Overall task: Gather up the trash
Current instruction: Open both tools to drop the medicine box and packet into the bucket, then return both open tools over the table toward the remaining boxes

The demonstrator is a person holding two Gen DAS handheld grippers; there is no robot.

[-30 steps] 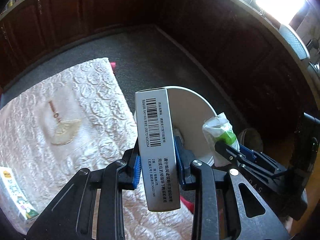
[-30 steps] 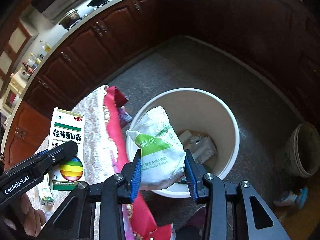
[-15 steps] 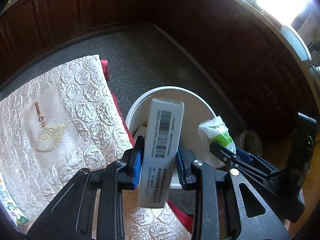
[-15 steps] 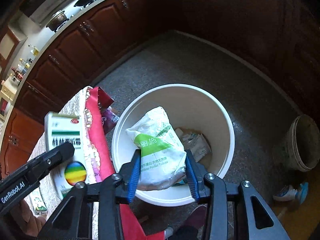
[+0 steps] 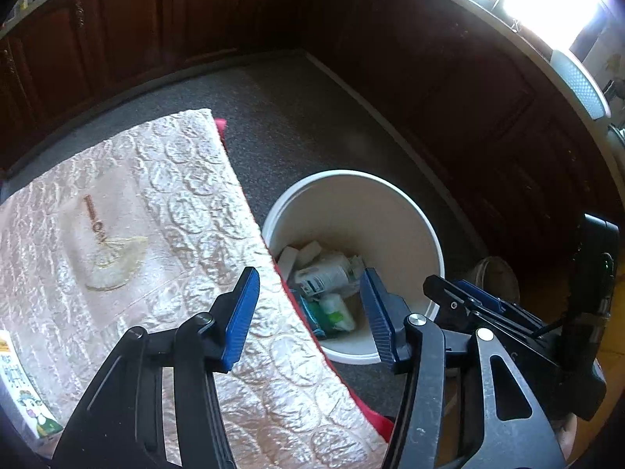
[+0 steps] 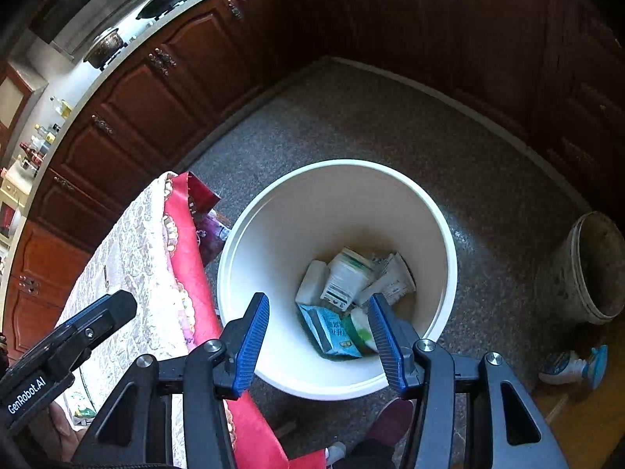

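2 wood cabinet runs [image 6: 164,90], speckled grey floor [image 6: 390,129], quilted tablecloth [image 5: 156,211].

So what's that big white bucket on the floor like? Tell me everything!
The white bucket is round and smooth, plastic by the look of it, with a rolled rim and a creamy inside. It stands upright and open on the speckled grey floor, right beside the table's hanging red cloth. At the bottom lies a pile of trash: white boxes, a teal packet and a green-and-white tissue pack. Both grippers hang open above it, touching nothing.
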